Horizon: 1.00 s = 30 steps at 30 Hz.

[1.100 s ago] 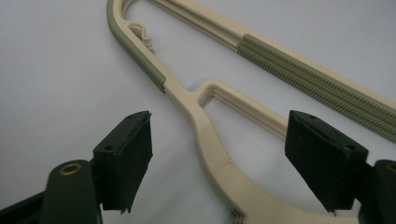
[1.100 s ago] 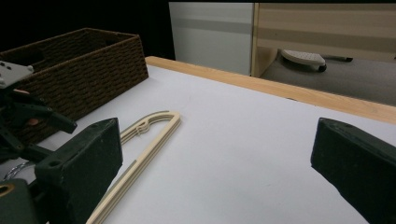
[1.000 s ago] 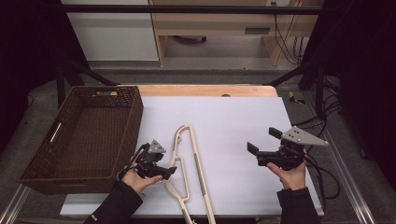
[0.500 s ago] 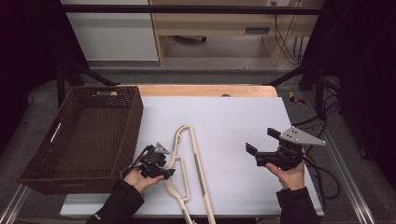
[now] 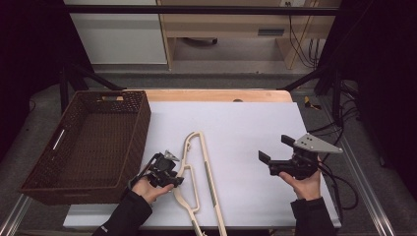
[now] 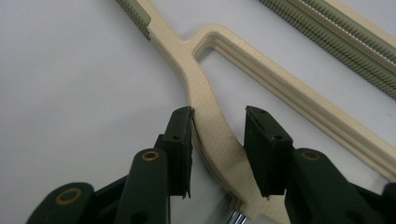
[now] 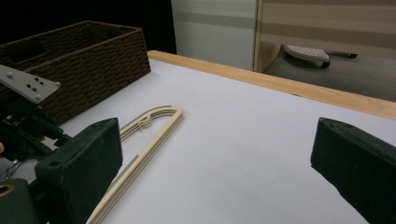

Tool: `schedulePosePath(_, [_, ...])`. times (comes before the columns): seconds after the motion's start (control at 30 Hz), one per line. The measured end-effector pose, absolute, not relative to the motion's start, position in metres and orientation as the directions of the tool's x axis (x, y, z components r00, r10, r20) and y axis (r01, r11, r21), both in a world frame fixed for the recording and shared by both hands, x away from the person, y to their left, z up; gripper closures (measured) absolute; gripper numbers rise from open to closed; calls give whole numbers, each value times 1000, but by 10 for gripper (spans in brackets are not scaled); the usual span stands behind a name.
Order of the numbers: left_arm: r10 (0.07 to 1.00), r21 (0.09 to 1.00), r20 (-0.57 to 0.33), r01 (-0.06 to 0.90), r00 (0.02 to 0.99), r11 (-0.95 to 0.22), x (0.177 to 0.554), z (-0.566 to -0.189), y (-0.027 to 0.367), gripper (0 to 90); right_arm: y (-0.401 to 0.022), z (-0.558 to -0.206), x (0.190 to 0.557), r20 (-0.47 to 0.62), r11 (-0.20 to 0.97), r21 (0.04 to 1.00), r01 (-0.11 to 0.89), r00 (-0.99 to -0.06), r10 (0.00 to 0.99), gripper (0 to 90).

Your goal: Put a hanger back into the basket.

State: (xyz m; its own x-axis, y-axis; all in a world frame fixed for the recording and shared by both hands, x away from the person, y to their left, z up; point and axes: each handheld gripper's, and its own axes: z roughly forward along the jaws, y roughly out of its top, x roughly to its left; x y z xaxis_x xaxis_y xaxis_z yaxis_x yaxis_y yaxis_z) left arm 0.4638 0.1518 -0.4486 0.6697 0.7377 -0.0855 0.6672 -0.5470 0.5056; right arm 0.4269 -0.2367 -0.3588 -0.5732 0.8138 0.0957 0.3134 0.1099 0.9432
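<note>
- High view: cream hanger (image 5: 199,179) lies flat on the white tabletop (image 5: 246,128), near edge, right of the wicker basket (image 5: 88,142).
- Left tool (image 6: 218,140): jaws just been closing around the hanger's neck; one pad touching, the other short.
- Right tool (image 5: 275,160): wide open, empty, well right of hanger.

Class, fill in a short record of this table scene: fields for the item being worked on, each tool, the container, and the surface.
item: cream clothes hanger, flat on the table
left tool: left tool, jaws just closing around the hanger's neck; one pad touches, the other is apart
right tool: right tool, jaws wide open, nothing between them
container: brown wicker basket at the table's left side
surface: white table with a wooden far edge
</note>
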Motion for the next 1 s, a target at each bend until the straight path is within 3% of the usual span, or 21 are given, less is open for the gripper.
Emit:
schedulePosePath(0.6, [772,499,-78,695,631,-518,466,-447,155,682,-237,-359,427,95,111,943,314,-573,814,25])
schedulePosePath(1.0, [787,442,-94,733,610,-516,469,-444,156,586,-237,-359,427,96,111,942,315,-573,814,25])
